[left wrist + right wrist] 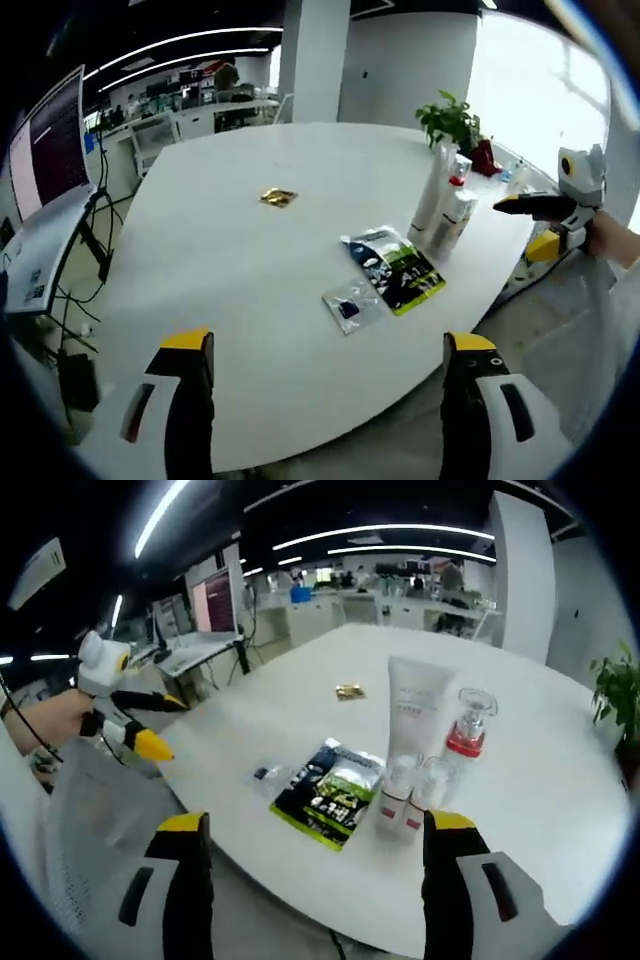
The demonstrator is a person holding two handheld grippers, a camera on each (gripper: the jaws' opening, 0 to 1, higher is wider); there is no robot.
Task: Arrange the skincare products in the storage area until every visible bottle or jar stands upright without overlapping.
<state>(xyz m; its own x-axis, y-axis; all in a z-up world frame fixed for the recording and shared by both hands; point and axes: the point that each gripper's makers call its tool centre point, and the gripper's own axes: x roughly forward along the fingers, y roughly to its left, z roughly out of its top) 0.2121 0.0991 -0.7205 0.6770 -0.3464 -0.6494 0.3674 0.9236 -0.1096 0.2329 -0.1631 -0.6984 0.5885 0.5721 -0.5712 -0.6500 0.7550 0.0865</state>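
Both grippers hang off the near edge of the large white oval table (250, 300), and I hold them there because nothing is picked yet. My left gripper (330, 400) has its black, yellow-tipped jaws spread wide with nothing between them; my right gripper (312, 880) is likewise parted and empty. In the right gripper view the left gripper shows at the left, over a grey mesh chair back (100, 830).

Nearest the edge lie a small clear plastic sachet (350, 303) and a flat dark-and-green printed pouch (398, 270), just touching, both lying down.

Beyond them, toward the table's right edge, the skincare stands in a tight cluster: two small white bottles with red bands (402, 798), a tall white squeeze tube (415, 710) behind, and a clear bottle with a red collar (466, 735) beside it. All look upright already, though packed close; I cannot tell whether they touch.

Farther out, mid-table, sits a small gold foil packet (279, 197). A green potted plant (450, 118) marks the far edge.
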